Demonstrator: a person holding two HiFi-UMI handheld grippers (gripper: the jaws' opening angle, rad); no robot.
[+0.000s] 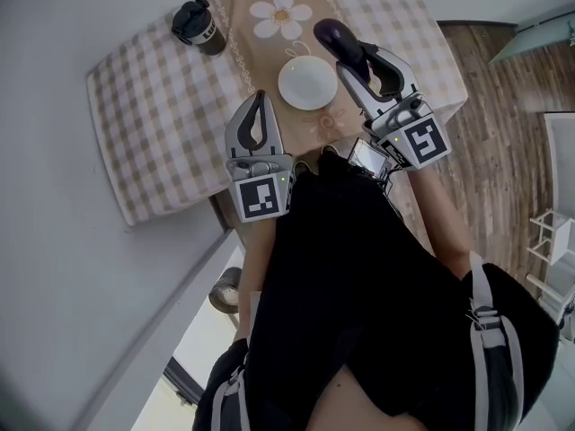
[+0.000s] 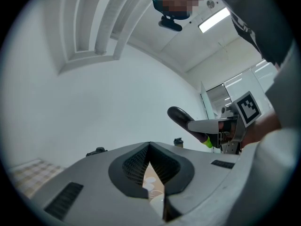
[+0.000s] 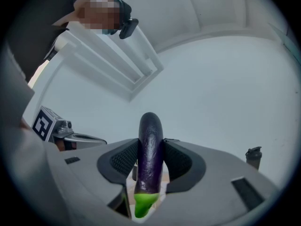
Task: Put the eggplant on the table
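Observation:
A dark purple eggplant (image 1: 337, 36) with a green stem end juts forward over the far right of the checkered table (image 1: 162, 106). My right gripper (image 1: 359, 58) is shut on the eggplant. In the right gripper view the eggplant (image 3: 150, 147) stands clamped between both pads, stem end toward the camera. My left gripper (image 1: 260, 97) hovers near the table's front edge, just left of a white plate (image 1: 307, 83). Its jaws are shut, tips meeting, with nothing between them (image 2: 149, 146). The left gripper view also catches the eggplant (image 2: 181, 117) held up at the right.
A black lidded cup (image 1: 198, 27) stands at the table's far left. A flower pattern (image 1: 280, 14) runs down the cloth's middle strip. Wooden floor (image 1: 503, 88) lies to the right, with a white rack (image 1: 552, 232) at the right edge. The person's black clothing fills the foreground.

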